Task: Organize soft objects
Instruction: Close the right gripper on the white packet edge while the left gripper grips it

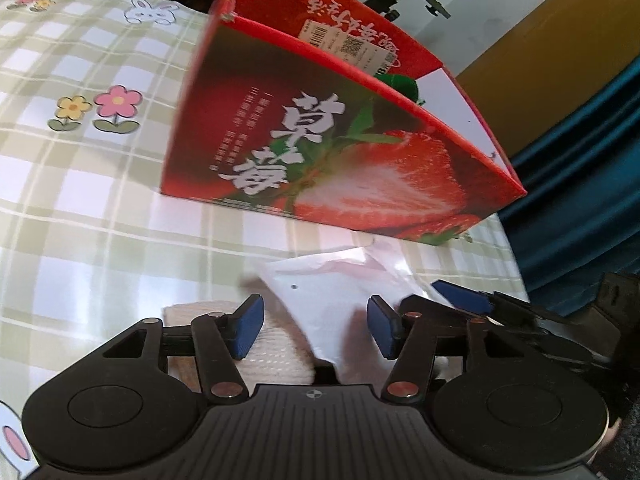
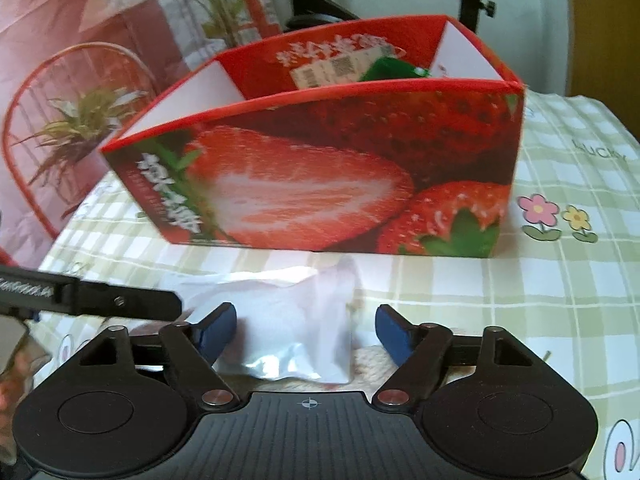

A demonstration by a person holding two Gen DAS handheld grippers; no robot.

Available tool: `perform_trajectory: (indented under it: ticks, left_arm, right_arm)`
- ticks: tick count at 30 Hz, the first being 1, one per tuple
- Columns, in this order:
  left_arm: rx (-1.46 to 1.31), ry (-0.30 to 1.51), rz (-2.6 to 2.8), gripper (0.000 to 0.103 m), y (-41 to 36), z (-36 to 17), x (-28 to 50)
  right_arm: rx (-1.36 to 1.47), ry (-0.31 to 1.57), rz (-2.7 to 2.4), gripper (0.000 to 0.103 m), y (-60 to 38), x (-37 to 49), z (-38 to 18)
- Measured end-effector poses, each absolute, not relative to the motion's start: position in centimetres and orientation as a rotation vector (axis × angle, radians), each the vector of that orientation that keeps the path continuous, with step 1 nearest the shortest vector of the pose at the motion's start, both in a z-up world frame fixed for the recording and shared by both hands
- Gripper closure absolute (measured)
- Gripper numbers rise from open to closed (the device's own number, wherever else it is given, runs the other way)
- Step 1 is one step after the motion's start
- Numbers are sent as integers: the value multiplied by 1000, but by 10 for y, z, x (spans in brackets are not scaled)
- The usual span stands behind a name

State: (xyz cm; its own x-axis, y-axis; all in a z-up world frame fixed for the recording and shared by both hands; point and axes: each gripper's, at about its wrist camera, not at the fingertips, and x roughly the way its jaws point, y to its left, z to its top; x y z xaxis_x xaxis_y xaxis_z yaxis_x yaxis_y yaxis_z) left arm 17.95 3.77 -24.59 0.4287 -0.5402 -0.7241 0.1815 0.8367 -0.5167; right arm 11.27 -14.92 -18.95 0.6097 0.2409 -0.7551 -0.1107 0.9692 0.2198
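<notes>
A white plastic packet [image 1: 340, 312] [image 2: 288, 320] lies on the checked tablecloth, partly on a beige textured cloth [image 1: 276, 344] [image 2: 372, 356]. My left gripper [image 1: 315, 328] straddles the packet, its blue pads standing clear of it on either side, open. From the other side my right gripper [image 2: 306, 334] also brackets the packet, open, with a gap at its right pad. Just behind stands a red strawberry-print box [image 1: 320, 152] [image 2: 320, 168], open at the top, with a green item [image 1: 402, 84] [image 2: 390, 68] inside.
The green-checked tablecloth [image 1: 80, 200] [image 2: 560, 280] carries flower and rabbit prints. The table's edge curves off at the right beside a blue curtain [image 1: 580, 200]. A red wire frame with a plant [image 2: 76, 128] stands left of the box. Black stands rise behind it.
</notes>
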Motion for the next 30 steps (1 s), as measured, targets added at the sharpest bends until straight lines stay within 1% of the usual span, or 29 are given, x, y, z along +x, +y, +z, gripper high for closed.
perform_trajectory:
  ticks: [1, 5, 7, 9, 11, 13, 18, 22, 30]
  left_arm:
    - [-386, 1037, -470, 44, 35, -246, 179]
    - [-366, 1034, -475, 46, 25, -248, 179]
    - [-374, 1029, -487, 58, 24, -247, 179]
    - [-370, 1026, -483, 58, 24, -245, 179]
    - [-376, 1024, -484, 58, 25, -244, 179]
    - [-384, 1014, -489, 59, 26, -242, 178]
    - [-370, 990, -504, 59, 28, -231, 174]
    - [-360, 987, -507, 59, 30, -227, 168]
    - [-354, 956, -520, 59, 35, -216, 152]
  right_arm:
    - [182, 902, 212, 30, -152, 115, -191]
    - [291, 933, 246, 45, -159, 119, -197]
    - [319, 933, 254, 52, -160, 120, -198]
    - [319, 925, 245, 56, -160, 118, -197]
    - [327, 909, 240, 66, -162, 116, -194]
    - [353, 897, 247, 71, -165, 115, -192]
    - [336, 883, 255, 71, -159, 109, -185]
    - [356, 866, 257, 77, -160, 101, -181]
    - [386, 837, 275, 77, -158, 81, -170]
